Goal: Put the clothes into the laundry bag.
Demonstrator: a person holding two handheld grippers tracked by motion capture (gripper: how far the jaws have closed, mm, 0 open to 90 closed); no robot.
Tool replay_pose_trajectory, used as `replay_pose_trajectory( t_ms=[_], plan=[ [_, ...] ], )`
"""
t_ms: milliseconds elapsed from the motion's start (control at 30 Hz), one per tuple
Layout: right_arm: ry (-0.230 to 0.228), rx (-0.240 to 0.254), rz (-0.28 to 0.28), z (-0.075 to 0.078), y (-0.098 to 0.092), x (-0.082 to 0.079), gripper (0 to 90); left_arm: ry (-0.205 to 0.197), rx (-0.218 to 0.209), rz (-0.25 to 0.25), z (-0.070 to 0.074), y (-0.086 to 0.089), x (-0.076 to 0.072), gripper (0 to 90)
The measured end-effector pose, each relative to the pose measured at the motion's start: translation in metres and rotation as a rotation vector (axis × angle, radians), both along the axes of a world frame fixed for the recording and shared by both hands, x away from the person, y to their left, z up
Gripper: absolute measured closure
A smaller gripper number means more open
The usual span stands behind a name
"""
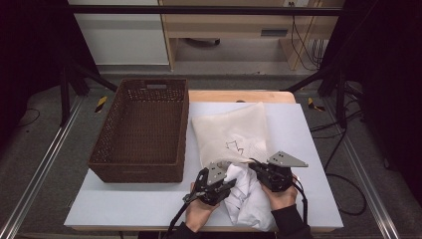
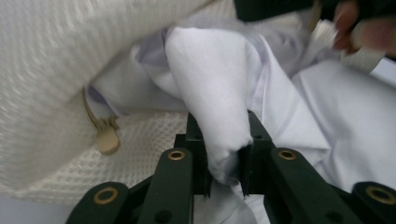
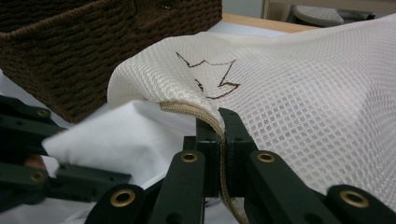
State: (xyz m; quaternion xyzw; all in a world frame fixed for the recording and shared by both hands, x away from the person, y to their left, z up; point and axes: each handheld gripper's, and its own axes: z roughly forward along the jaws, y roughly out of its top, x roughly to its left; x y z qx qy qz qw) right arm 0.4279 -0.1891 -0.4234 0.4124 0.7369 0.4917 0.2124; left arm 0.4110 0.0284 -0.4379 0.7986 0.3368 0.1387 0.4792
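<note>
A cream mesh laundry bag [image 1: 234, 132] with a brown line drawing lies on the table, its mouth toward me. White cloth [image 1: 246, 196] spills out of that mouth at the table's front edge. My left gripper [image 1: 230, 183] is shut on a fold of the white cloth [image 2: 215, 88], right at the bag's opening. A tan zipper pull [image 2: 107, 140] hangs from the bag's edge beside it. My right gripper [image 3: 219, 123] is shut on the bag's zippered rim [image 3: 191, 109] and lifts the upper mesh layer [image 3: 303, 93] off the cloth [image 3: 121, 140].
A dark brown woven basket [image 1: 137, 167] stands at the left of the grey-white table top [image 1: 139, 204], close to the bag. Bare table lies in front of the basket. Black frame bars and cables surround the table.
</note>
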Motion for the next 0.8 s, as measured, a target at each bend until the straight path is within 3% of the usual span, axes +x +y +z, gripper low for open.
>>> replay_pose_trajectory(
  t_ms=[133,233,333,433,567,667,700,733,800],
  plan=[
    [-0.025,0.023,-0.010,0.008,-0.002,-0.003,87.6,-0.030,0.013,-0.009,0.015,-0.009,0.007,78.7],
    [-0.036,0.042,-0.013,0.014,-0.006,-0.005,87.6,-0.032,0.036,0.000,0.017,-0.019,0.017,78.7],
    [-0.036,0.048,-0.010,0.014,-0.007,-0.005,87.6,-0.028,0.088,0.026,0.009,-0.032,0.032,78.5],
    [-0.035,0.041,-0.003,0.013,-0.005,-0.006,87.5,-0.050,0.155,0.070,-0.002,-0.040,0.047,77.7],
    [-0.020,0.024,-0.011,0.010,-0.003,-0.005,87.4,-0.025,0.127,0.101,-0.013,-0.037,0.065,74.5],
    [-0.008,0.016,-0.016,0.005,-0.003,-0.002,87.4,-0.076,0.157,0.102,-0.011,-0.035,0.058,64.8],
    [-0.008,0.015,-0.018,0.004,-0.004,-0.002,87.4,-0.076,0.141,0.096,-0.010,-0.033,0.055,59.1],
    [-0.011,0.013,-0.022,0.004,-0.005,-0.001,87.3,-0.074,0.122,0.086,-0.008,-0.030,0.051,47.0],
    [-0.011,0.014,-0.023,0.004,-0.005,-0.001,87.3,-0.069,0.087,0.061,-0.003,-0.024,0.042,43.2]
  ],
)
